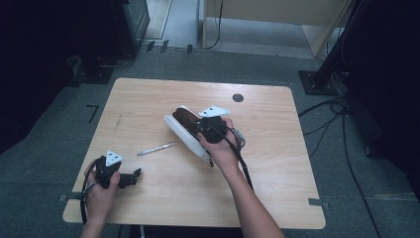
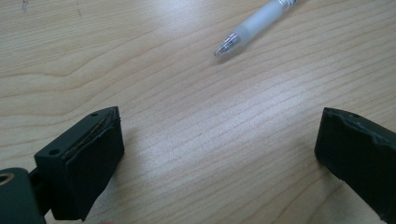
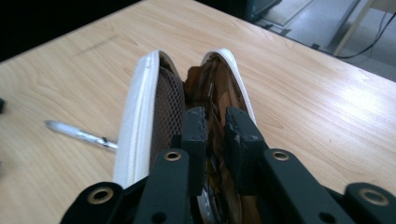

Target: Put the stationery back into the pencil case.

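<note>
Pale wood grain covers the table point(image 1: 163, 193), and near its middle lies a white pencil case point(image 1: 185, 136), unzipped, with a brown mesh lining showing between its two soft walls. It looks light and floppy: fabric sides that would sag or fold if lifted by one edge, and loose contents that could spill from the open mouth. The stitched white rim seems the firmest place to pinch, or a wall near the middle of its length so the case hangs evenly.

The right gripper point(image 3: 215, 121) reaches into the opening, its jaws nearly together on something brownish inside; what exactly they pinch I cannot tell.

The left gripper point(image 2: 219, 154) rests low at the table's near left corner, jaws spread wide with nothing between them.

A slim translucent pen point(image 2: 254, 25) lies just left of the case, smooth and likely to roll; gripping across its barrel would suit it.
</note>
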`<state>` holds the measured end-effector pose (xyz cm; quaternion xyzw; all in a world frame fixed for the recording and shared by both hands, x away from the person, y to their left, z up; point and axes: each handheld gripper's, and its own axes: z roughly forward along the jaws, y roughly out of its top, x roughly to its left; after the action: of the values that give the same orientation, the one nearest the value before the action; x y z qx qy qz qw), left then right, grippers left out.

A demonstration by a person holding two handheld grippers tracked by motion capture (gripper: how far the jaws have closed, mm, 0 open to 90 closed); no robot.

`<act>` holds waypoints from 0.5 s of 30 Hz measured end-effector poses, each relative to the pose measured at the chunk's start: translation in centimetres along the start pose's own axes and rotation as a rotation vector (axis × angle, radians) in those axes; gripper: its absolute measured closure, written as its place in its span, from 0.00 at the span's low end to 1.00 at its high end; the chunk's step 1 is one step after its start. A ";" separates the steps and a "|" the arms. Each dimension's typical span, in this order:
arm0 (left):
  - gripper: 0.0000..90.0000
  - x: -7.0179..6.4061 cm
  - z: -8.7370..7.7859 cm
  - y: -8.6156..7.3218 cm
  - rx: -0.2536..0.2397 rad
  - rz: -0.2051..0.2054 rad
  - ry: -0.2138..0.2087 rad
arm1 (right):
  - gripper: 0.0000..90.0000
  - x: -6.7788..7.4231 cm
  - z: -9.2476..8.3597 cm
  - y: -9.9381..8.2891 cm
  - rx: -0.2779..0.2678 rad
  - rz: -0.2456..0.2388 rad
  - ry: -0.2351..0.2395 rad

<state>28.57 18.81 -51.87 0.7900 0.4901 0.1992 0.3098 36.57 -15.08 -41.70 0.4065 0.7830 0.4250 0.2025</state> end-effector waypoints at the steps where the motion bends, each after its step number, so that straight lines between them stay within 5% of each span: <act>1: 0.02 0.0 0.1 0.0 -0.002 0.000 0.002 | 0.85 -0.1 -0.5 -0.1 -0.010 0.004 0.008; 11: 0.01 -0.3 0.5 0.5 0.001 -0.027 0.027 | 0.66 -0.9 -4.2 -1.5 -0.061 0.012 0.102; 15: 0.11 -0.7 0.4 0.6 -0.016 -0.009 0.006 | 0.57 -1.0 -5.7 -2.9 -0.069 -0.002 0.119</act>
<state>28.90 17.86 -51.70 0.7848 0.4928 0.2042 0.3154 32.04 -19.66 -40.97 0.3726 0.7789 0.4749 0.1701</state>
